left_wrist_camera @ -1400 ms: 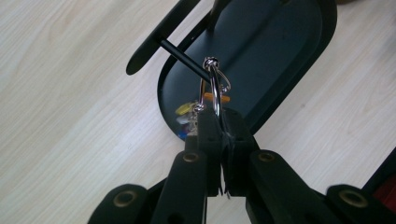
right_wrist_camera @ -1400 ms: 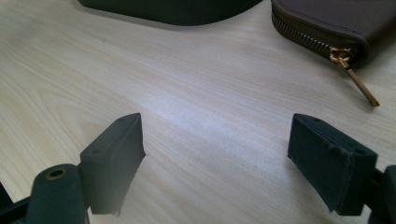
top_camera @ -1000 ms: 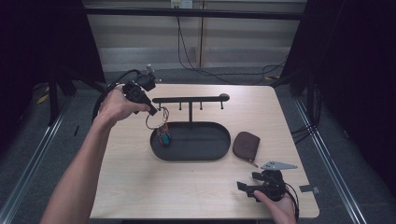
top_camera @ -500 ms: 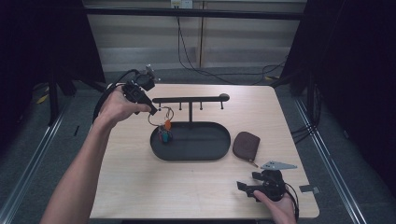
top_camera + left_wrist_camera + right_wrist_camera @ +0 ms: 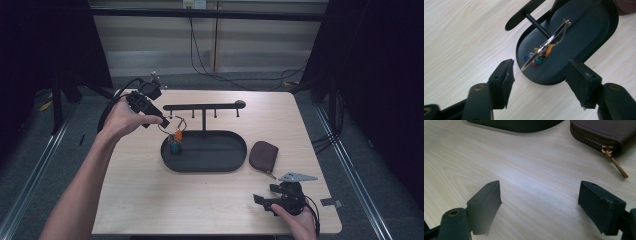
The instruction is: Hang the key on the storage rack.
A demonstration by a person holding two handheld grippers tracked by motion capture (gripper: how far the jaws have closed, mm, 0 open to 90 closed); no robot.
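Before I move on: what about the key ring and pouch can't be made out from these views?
- Key ring: whether it hangs on a rack peg is unclear; high view too small, left gripper view foreshortened.
- Coloured tags: overlapped by the ring, count unreadable.
- Pouch: cut off by the right gripper view's top edge.

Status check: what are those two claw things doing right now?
Left gripper just opened, nothing between jaws. Silver key ring with coloured tags hangs on black rack peg. Right gripper open, idle. Nothing obstructing.

The left tool [image 5: 167, 121] is held raised, its jaws just opened wide; the right tool [image 5: 261, 201] is held low, jaws apart.
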